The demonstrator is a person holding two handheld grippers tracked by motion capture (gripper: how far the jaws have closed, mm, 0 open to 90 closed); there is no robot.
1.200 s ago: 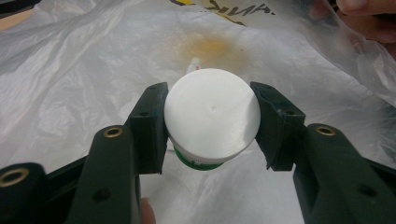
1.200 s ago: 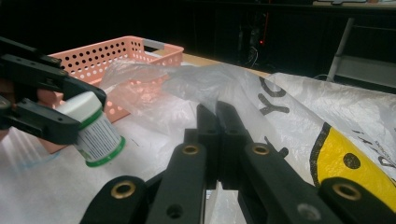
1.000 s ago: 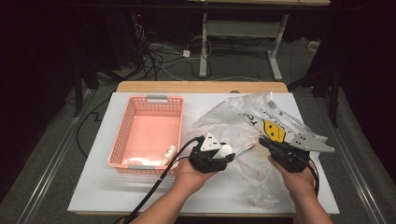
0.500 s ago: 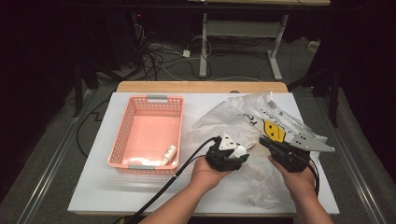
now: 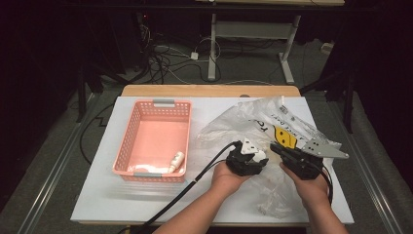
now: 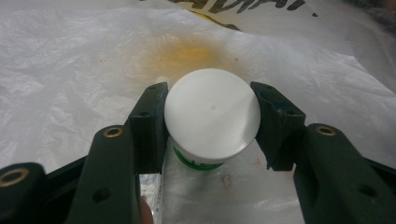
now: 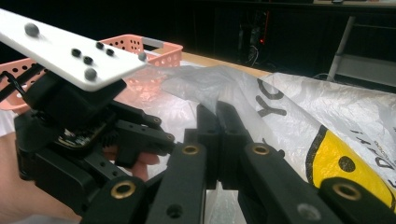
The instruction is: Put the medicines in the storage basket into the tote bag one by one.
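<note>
Now a small white-capped jar (image 6: 212, 119) is clamped between the jaws of the left tool (image 5: 249, 158), the pads pressed against both sides of its round lid, a green band visible beneath the cap. The jar is held just above the crumpled plastic bag (image 6: 93, 70), over a yellowish patch showing through the film. Seen from the high view, the left tool is held near the middle of the white worktop (image 5: 97, 204), right at the edge of the plastic bag (image 5: 272, 117). Just beside it, the right tool (image 5: 282, 151) is seen with its jaws pressed together on a fold of the bag (image 7: 299, 107), the film being gripped between them. A pink basket (image 5: 127, 146) is set well apart on the left of the worktop, with a small white bottle (image 5: 176, 160) lying inside near its front corner.
</note>
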